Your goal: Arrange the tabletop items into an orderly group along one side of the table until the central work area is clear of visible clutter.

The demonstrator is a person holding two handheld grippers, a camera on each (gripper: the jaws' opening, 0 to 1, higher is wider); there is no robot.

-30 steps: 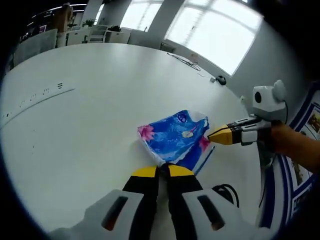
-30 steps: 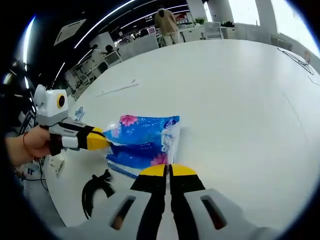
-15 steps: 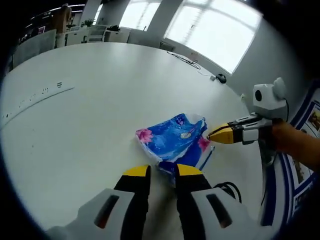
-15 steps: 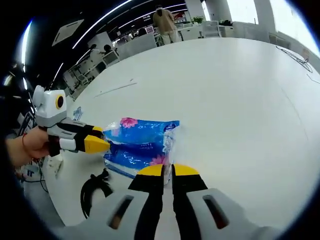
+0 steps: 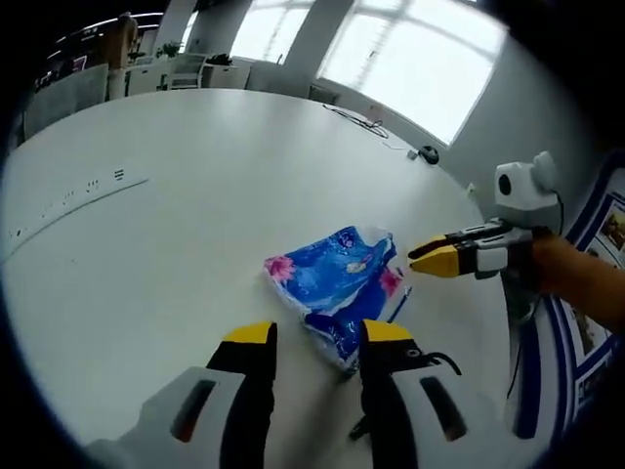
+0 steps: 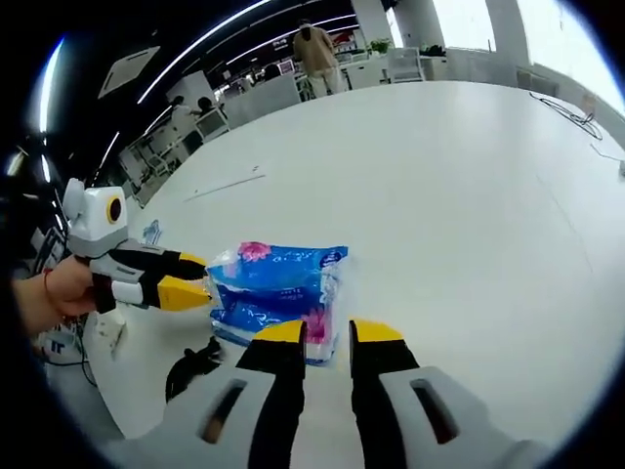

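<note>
Blue tissue pack [image 5: 337,283] on white desk [image 5: 176,215], just beyond both parted, empty grippers: left gripper [image 5: 312,337], right gripper [image 6: 317,332].

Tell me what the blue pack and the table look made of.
Blue pack: thin printed plastic film, glossy; it crinkles, catches highlights, and has a clear ruffled edge. Contents look soft, probably tissues, but that is a guess. Table: smooth white top, semi-matte with soft window reflections; looks like laminate or painted board, can't tell which.
</note>
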